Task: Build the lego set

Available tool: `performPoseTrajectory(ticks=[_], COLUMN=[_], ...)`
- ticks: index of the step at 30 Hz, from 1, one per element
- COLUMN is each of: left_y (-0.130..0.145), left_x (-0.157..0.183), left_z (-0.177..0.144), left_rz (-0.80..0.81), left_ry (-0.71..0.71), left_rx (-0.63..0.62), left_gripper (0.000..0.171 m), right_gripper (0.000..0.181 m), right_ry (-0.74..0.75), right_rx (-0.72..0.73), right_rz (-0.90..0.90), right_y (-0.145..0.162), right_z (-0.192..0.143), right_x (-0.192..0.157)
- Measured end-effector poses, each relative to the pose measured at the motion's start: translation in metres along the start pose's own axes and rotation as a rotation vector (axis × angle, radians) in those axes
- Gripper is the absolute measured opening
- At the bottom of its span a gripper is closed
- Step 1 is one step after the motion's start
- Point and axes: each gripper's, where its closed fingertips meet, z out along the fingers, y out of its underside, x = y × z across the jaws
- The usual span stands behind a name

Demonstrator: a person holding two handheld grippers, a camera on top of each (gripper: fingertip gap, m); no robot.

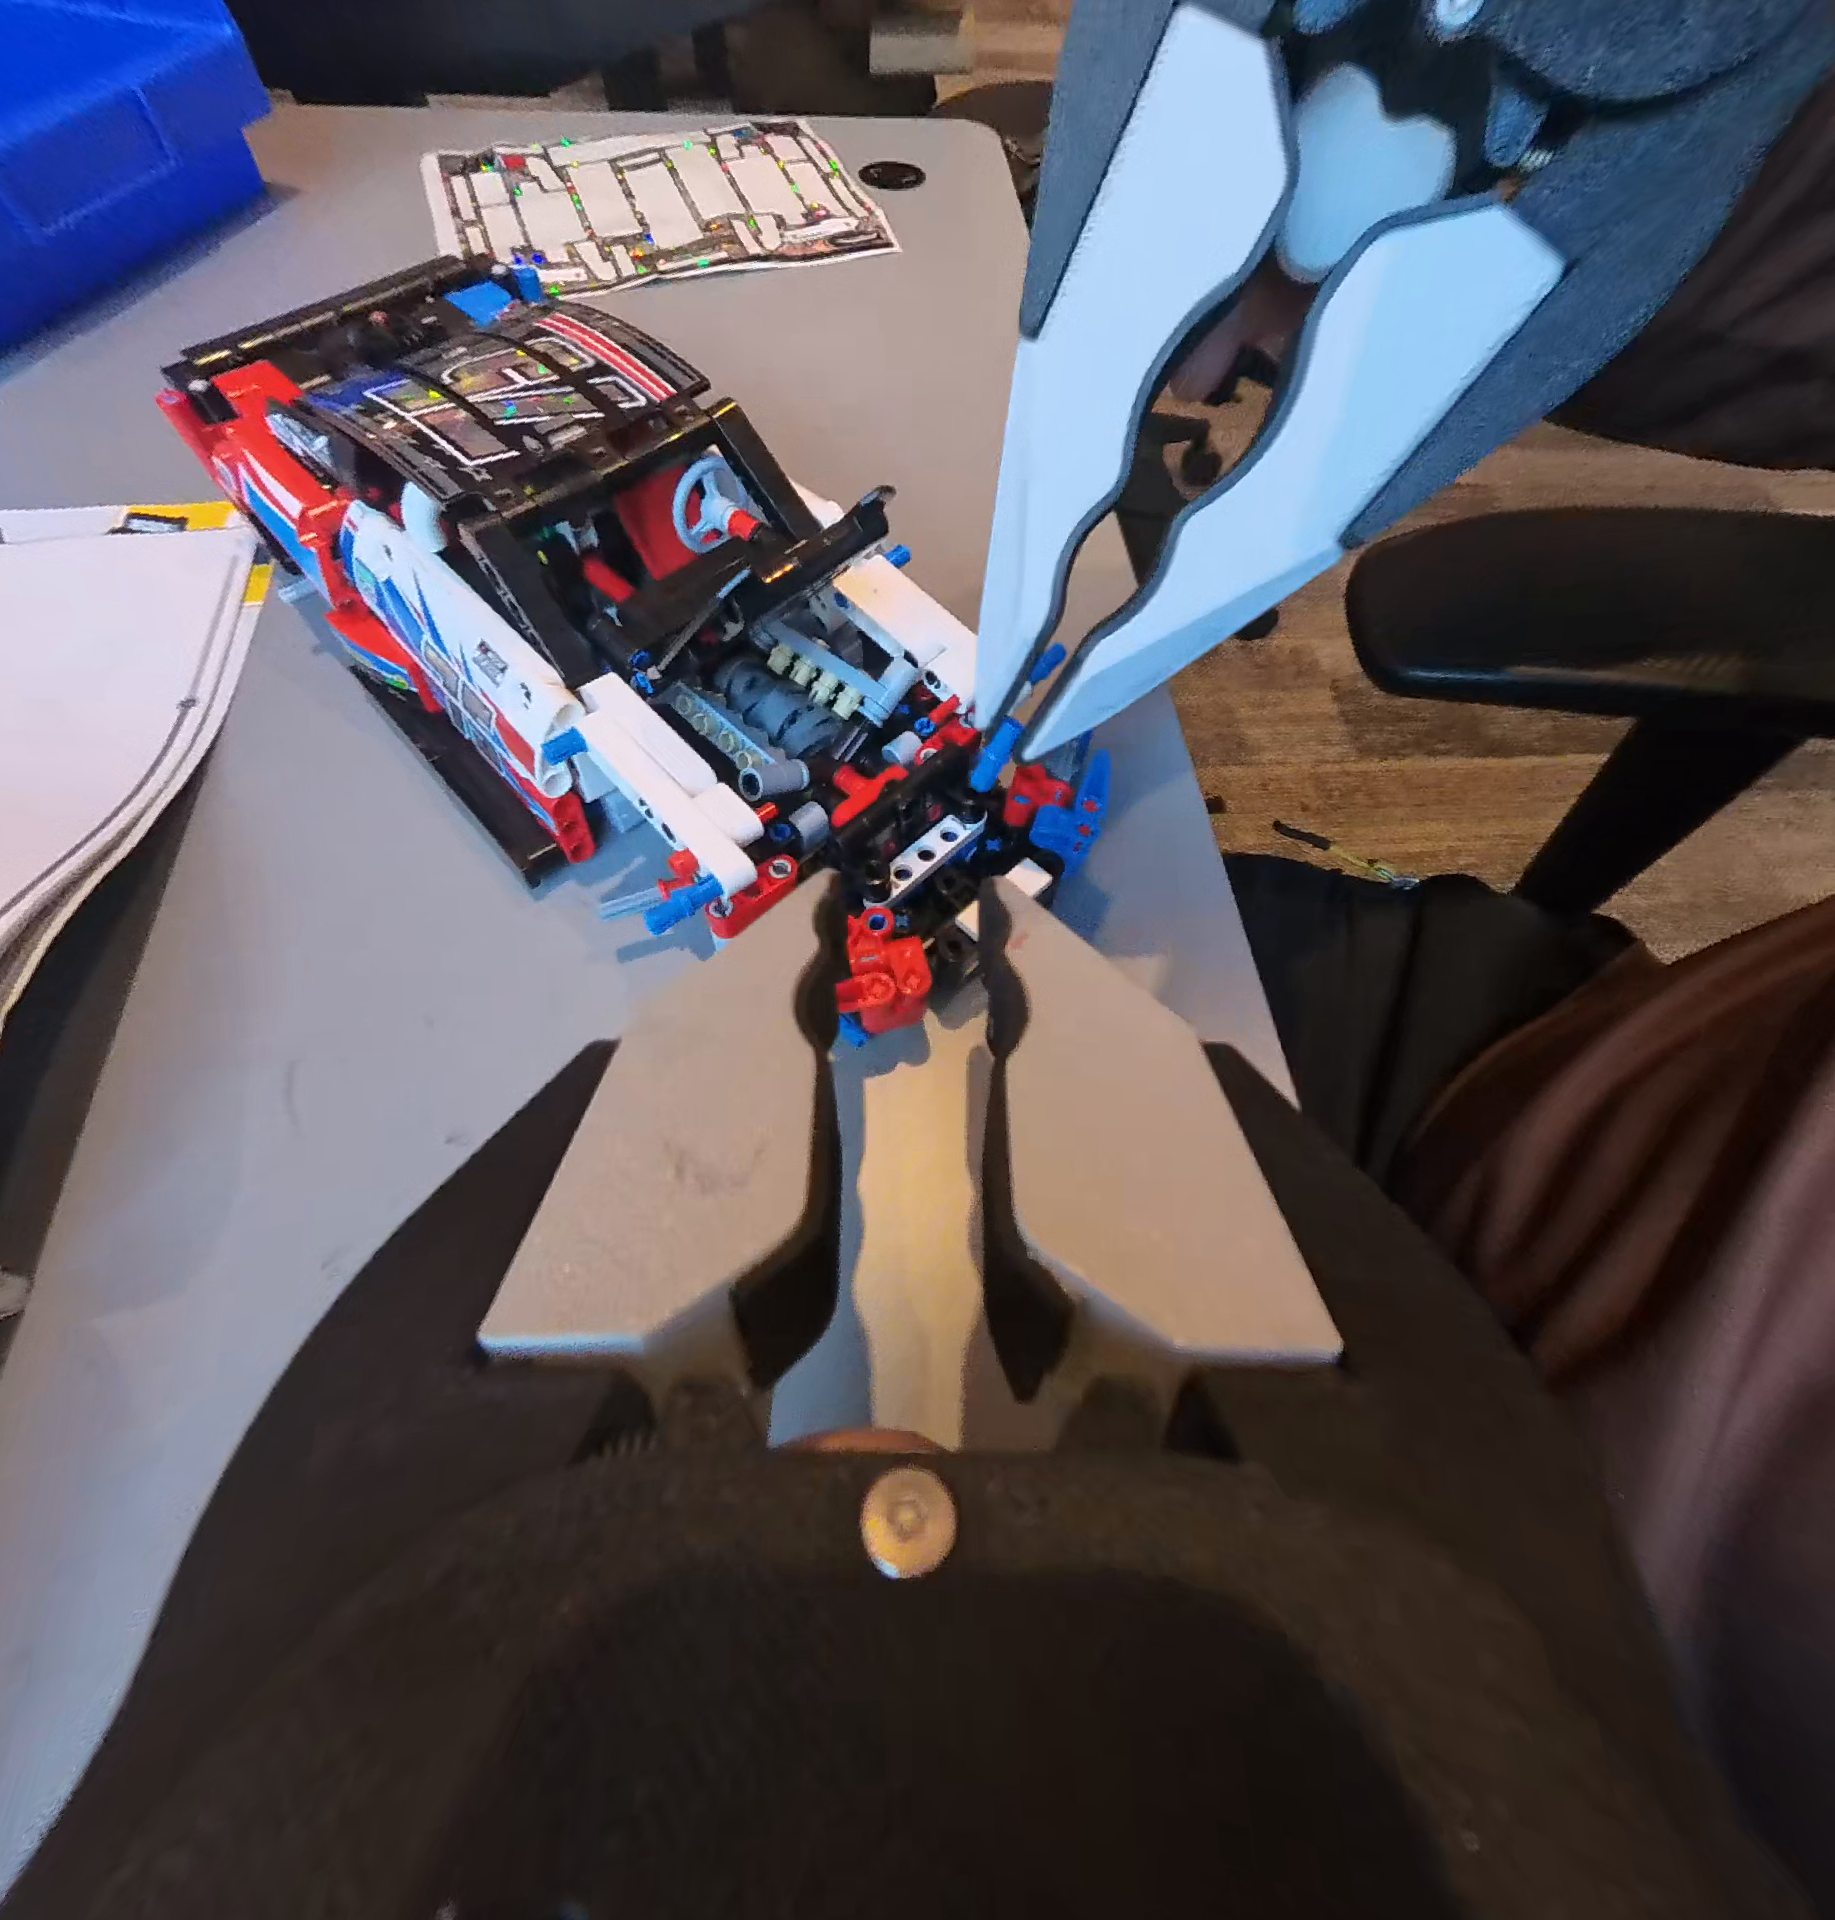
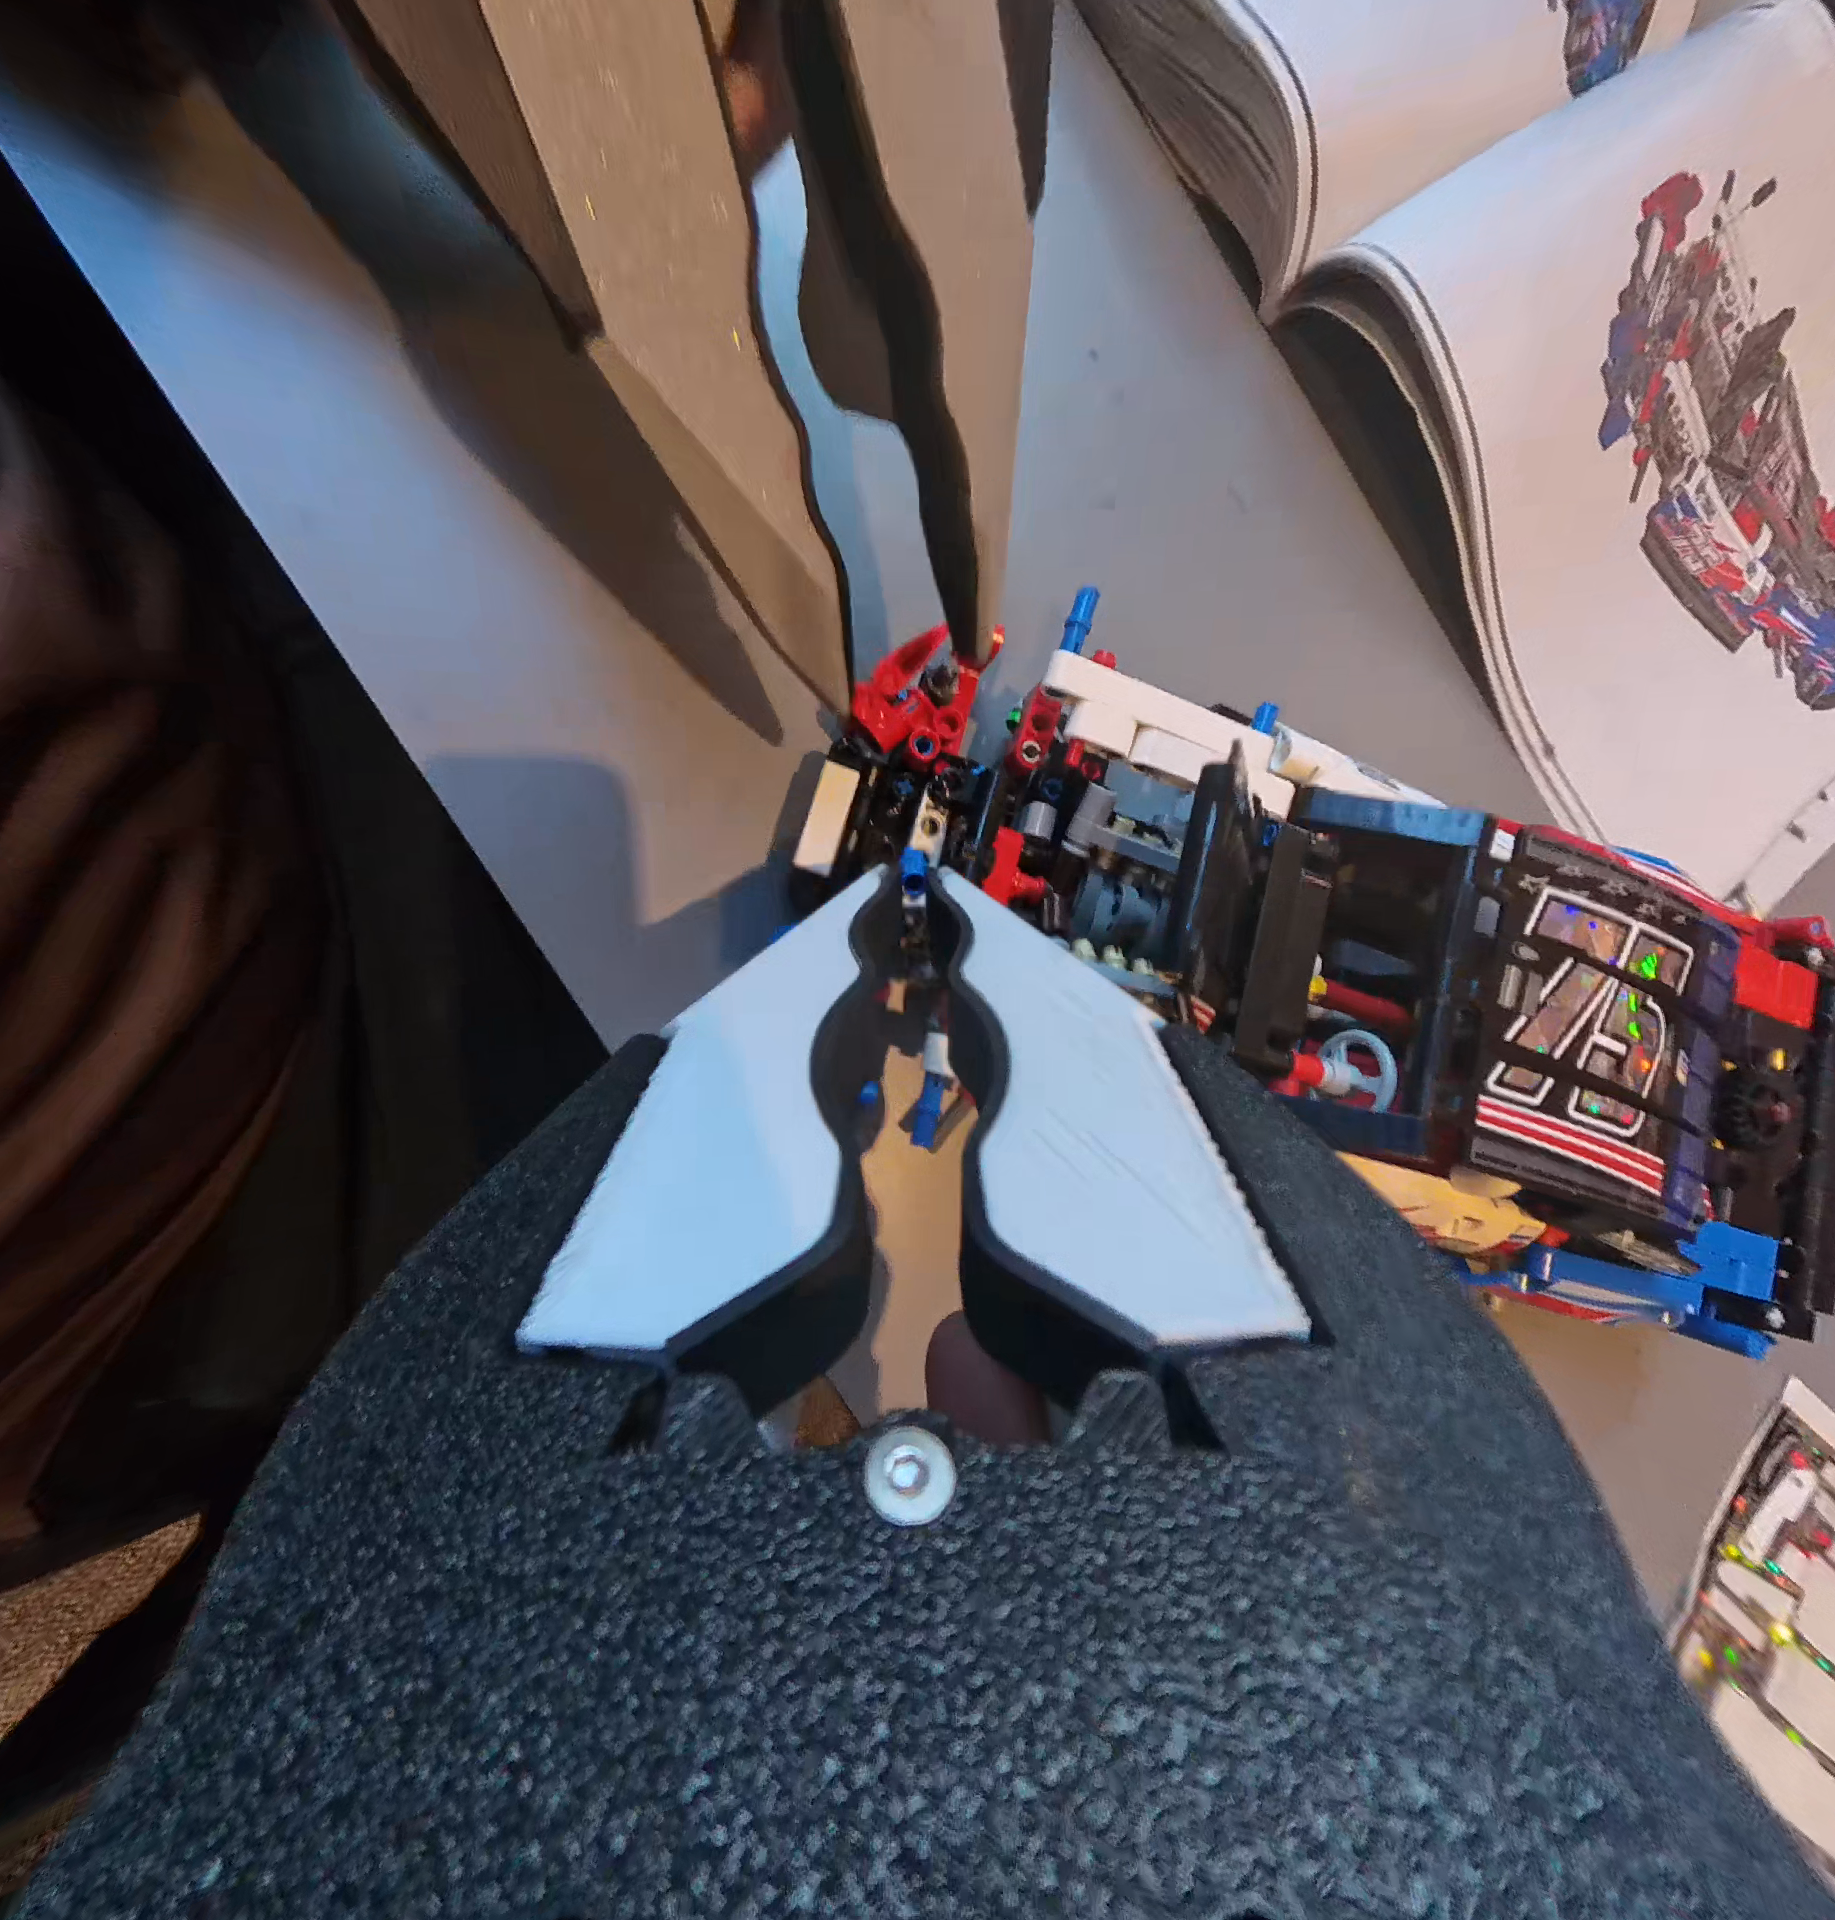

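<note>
Right tool (image 2: 918, 883) pinches a small blue pin (image 2: 913, 871) between its tips and holds it against the black front frame (image 1: 908, 821) of the Lego race car (image 1: 539, 582), which I judge is lined up to be pressed into a hole there. Left tool (image 1: 902, 914) is closed around the red bumper cluster (image 1: 882, 971) at the car's nose, apparently bracing the model so it does not slide on the grey table (image 1: 373, 1039). Beside the car lie the open instruction booklet (image 2: 1619, 436) and a sticker sheet (image 1: 653, 203), within easy sight for reference.
</note>
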Motion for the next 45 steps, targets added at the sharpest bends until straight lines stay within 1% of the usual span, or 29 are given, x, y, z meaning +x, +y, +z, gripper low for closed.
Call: performPoseTrajectory(ticks=[3, 6, 8, 10, 12, 17, 19, 22, 24, 26, 28, 31, 35, 39, 42, 45], left_y=[0.0, -0.005, -0.006, -0.005, -0.006, -0.005, -0.006, -0.012, -0.019, -0.028, -0.037, -0.047, -0.051, -0.052, -0.052, -0.055], left_x=[0.003, 0.012, 0.019, 0.024, 0.026, 0.028, 0.025, 0.017, 0.011, 0.009, 0.01, 0.012, 0.013, 0.011, 0.009, 0.009], left_z=[0.004, 0.003, 0.001, 0.0, -0.003, -0.006, -0.007, -0.011, -0.014, -0.019, -0.025, -0.03, -0.032, -0.032, -0.033, -0.037], left_rz=[0.049, 0.112, 0.12, 0.094, 0.086, 0.079, 0.104, 0.193, 0.232, 0.251, 0.269, 0.287, 0.312, 0.358, 0.428, 0.511], left_ry=[0.0, 0.028, 0.069, 0.11, 0.134, 0.159, 0.122, 0.003, -0.085, -0.141, -0.173, -0.21, -0.255, -0.323, -0.388, -0.468], left_rx=[-0.004, 0.043, 0.064, 0.072, 0.089, 0.092, 0.105, 0.137, 0.171, 0.229, 0.291, 0.354, 0.372, 0.363, 0.342, 0.338], left_gripper=[0.018, 0.013, 0.011, 0.009, 0.002, 0.002, 0.002, 0.001, 0.001, 0.001, 0.001, 0.001, 0.001, 0.001, 0.0, 0.0], right_gripper=[0.003, 0.004, 0.004, 0.004, 0.004, 0.004, 0.004, 0.005, 0.005, 0.005, 0.005, 0.005, 0.004, 0.005, 0.005, 0.004], right_ry=[-0.036, -0.062, -0.071, -0.082, -0.096, -0.098, -0.09, -0.094, -0.111, -0.142, -0.183, -0.218, -0.227, -0.186, -0.166, -0.192], right_rx=[0.084, 0.147, 0.162, 0.173, 0.17, 0.174, 0.189, 0.224, 0.284, 0.367, 0.444, 0.51, 0.515, 0.49, 0.466, 0.476], right_rz=[0.019, 0.016, 0.003, -0.017, -0.041, -0.068, -0.04, 0.083, 0.189, 0.286, 0.361, 0.415, 0.445, 0.438, 0.431, 0.457], right_y=[-0.017, -0.03, -0.034, -0.036, -0.036, -0.037, -0.038, -0.04, -0.047, -0.056, -0.064, -0.07, -0.071, -0.07, -0.071, -0.075], right_z=[-0.004, -0.007, -0.007, -0.006, -0.004, -0.003, -0.002, -0.002, -0.005, -0.012, -0.02, -0.028, -0.032, -0.032, -0.032, -0.036], right_x=[-0.005, -0.009, -0.012, -0.015, -0.019, -0.021, -0.019, -0.011, -0.007, -0.004, -0.003, -0.003, -0.003, -0.001, -0.001, -0.002])
